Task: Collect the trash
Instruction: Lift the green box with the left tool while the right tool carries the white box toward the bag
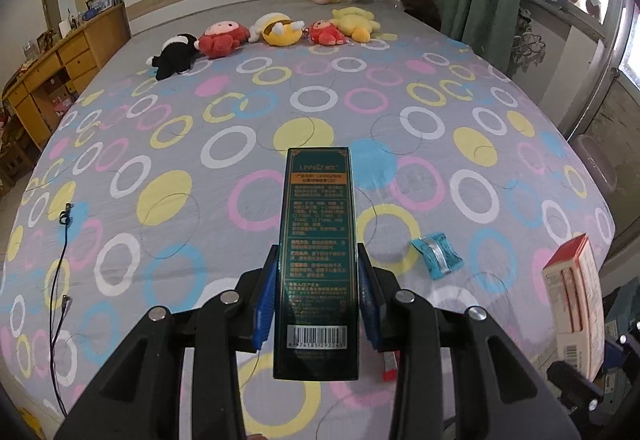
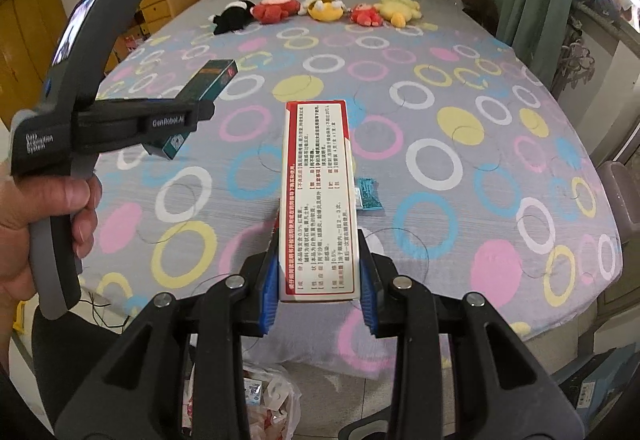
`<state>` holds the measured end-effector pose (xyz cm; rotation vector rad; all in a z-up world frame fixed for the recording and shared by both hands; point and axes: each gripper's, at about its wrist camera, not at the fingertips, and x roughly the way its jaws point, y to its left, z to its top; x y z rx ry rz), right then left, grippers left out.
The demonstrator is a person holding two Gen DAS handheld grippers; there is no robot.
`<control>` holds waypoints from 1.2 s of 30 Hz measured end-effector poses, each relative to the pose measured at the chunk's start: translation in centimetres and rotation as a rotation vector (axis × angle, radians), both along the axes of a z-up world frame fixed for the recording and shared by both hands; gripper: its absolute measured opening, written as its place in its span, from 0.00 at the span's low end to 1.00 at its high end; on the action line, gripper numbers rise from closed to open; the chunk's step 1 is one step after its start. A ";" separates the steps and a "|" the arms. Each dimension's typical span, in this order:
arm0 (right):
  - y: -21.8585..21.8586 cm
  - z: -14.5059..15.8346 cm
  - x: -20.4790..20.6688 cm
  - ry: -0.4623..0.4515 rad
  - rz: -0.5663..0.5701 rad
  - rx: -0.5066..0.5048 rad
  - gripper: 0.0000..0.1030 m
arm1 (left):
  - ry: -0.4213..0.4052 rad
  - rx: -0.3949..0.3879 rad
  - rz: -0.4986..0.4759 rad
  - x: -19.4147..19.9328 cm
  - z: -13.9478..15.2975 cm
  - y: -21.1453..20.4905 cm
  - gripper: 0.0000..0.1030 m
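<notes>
1. Left gripper, jaws narrowed and clamped on a dark green box, held clear above the bed.
2. Right gripper, jaws narrowed and clamped on a red-and-white box, above the bed's near edge.
3. Blue wrapper lies on the sheet near that edge; broad open sheet beyond.
4. Plastic bag sits on the floor below the edge.

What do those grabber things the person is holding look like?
Each hand-held gripper is black plastic with two arms ending in blue ribbed pads, joined by round silver bolts. The left hand-held gripper, seen from the side, has a grey curved handle, a small screen on top, and white lettering reading "GenRobot.AI".
</notes>
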<state>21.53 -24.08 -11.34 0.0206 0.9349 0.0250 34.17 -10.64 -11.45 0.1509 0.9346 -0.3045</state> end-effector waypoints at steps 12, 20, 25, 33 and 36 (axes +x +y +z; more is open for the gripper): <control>0.3 4.3 -7.0 -0.088 0.019 0.006 0.31 | -0.067 -0.013 -0.033 -6.3 3.6 1.6 0.34; 0.5 6.1 -11.5 -0.138 0.021 0.002 0.31 | -0.088 -0.073 -0.038 -10.3 6.2 3.0 0.34; 0.8 6.3 -14.1 -0.143 0.029 -0.011 0.31 | -0.126 -0.061 -0.072 -13.4 7.2 3.1 0.34; 1.4 5.0 -17.7 -0.127 0.048 -0.018 0.31 | -0.146 -0.052 -0.119 -18.3 6.1 4.2 0.34; 1.8 4.1 -19.5 -0.142 0.064 0.003 0.31 | -0.151 -0.047 -0.132 -20.7 5.1 4.9 0.34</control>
